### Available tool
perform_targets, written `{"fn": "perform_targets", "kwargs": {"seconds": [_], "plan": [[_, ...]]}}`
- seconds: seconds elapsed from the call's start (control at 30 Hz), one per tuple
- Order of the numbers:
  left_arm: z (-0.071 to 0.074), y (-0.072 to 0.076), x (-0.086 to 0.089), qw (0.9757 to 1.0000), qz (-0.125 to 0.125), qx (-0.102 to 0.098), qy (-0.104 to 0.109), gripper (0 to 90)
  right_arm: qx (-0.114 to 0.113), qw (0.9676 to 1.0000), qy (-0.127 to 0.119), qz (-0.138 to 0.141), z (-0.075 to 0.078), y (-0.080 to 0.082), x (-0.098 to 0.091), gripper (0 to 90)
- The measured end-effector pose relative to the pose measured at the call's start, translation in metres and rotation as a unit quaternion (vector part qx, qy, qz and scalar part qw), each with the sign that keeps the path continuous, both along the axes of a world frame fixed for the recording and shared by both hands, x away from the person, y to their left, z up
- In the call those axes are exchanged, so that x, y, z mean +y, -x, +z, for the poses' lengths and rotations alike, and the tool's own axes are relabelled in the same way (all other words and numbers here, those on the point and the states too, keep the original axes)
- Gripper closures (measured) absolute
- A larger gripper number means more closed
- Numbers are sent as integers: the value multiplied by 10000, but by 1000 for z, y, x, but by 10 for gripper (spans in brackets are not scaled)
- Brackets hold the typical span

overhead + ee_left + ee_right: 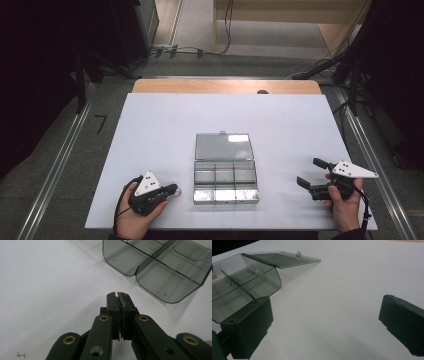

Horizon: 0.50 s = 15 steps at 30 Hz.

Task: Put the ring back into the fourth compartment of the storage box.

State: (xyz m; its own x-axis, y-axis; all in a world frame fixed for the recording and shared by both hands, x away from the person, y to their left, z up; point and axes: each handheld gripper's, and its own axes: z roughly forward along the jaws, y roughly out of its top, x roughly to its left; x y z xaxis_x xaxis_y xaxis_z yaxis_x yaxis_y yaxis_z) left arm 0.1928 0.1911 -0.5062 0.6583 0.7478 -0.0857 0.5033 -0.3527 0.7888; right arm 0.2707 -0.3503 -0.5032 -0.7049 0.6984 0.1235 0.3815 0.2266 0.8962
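A clear plastic compartment box (226, 180) lies open at the middle of the white table top (160, 130), its lid (223, 146) folded flat away from me. Its compartments look empty. My left gripper (172, 190) rests on the table left of the box, pointing at it, jaws shut with nothing between them. The left gripper view has the shut tips (117, 294) just short of the box's corner (162, 275). My right gripper (311, 172) sits right of the box, open and empty. Its wide-apart jaws (325, 305) frame bare table, with the box (242, 285) and lid (282, 260) at the left.
A wooden strip (225, 86) borders the table's far edge. Beyond it are floor rails, cables (190, 50) and dark stands at both sides. A tiny speck of debris (21, 355) lies on the table near the left gripper.
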Motion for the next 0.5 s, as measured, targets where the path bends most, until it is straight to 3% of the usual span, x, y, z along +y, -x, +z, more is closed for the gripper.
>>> {"fn": "perform_targets", "kwargs": {"seconds": [0.5], "plan": [[7, 3, 0, 9997, 1, -178, 163, 883, -32, 10000, 9, -2, 0, 0, 0, 0]]}}
